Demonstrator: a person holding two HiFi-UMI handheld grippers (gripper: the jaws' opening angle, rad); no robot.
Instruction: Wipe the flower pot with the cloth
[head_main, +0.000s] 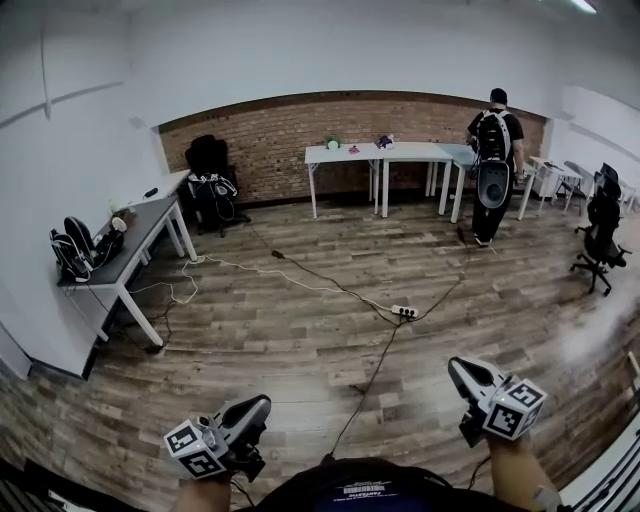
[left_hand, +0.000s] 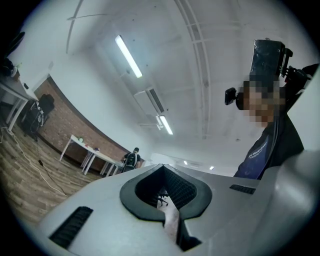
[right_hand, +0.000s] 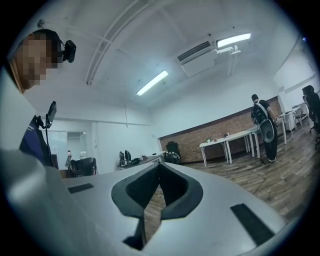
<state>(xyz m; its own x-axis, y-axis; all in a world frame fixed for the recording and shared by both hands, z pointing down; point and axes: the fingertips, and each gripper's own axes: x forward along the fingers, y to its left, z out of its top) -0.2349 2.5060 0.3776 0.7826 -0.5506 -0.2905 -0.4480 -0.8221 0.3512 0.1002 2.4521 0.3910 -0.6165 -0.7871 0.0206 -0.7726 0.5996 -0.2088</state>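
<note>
The left hand-held gripper (head_main: 258, 408) and the right hand-held gripper (head_main: 457, 368) hang low over the wooden floor (head_main: 300, 340). Each has its jaws pressed fully together with nothing between them. The pot (head_main: 333, 142), a small one with a green plant, stands on a white tabletop (head_main: 345, 154) against the brick wall (head_main: 270, 135) at the far side of the room, well apart from both grippers. A small pink item (head_main: 353, 149) lies just beside it, too small to identify. A person (head_main: 492, 150) with a backpack stands near the next tabletop. Cables (head_main: 300, 280) run across the floor to a power strip (head_main: 404, 311).
</note>
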